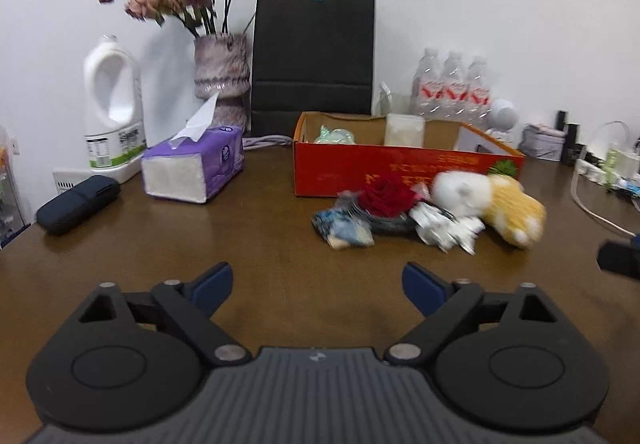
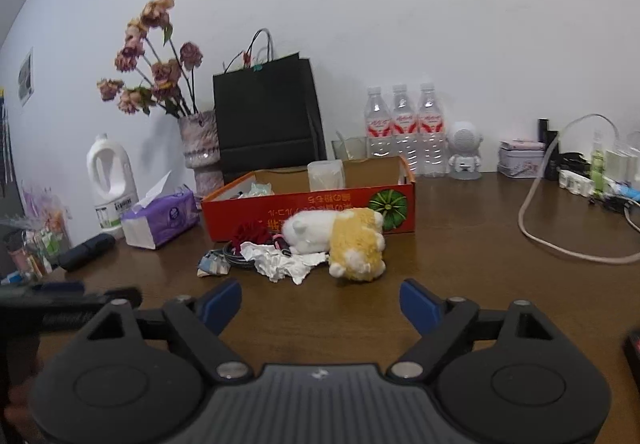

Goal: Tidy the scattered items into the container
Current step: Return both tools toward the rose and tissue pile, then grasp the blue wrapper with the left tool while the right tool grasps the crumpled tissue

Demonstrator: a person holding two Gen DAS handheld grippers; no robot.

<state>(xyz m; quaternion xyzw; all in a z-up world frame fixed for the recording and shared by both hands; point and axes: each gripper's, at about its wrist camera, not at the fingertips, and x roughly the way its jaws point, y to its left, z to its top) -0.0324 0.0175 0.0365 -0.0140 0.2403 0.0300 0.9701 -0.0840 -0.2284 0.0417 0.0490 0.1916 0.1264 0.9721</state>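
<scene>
A low red cardboard box stands on the brown table, with a few items inside. In front of it lies a heap: a white and yellow plush toy, a red fabric rose, crumpled white paper, a dark coiled cable and a small blue printed packet. My left gripper stands open over bare table, short of the heap. My right gripper is open too, just before the plush toy, with nothing between its fingers.
A purple tissue pack, a white jug, a vase of dried flowers, a black paper bag and water bottles line the back. A dark case lies left. A white cable and clutter sit right.
</scene>
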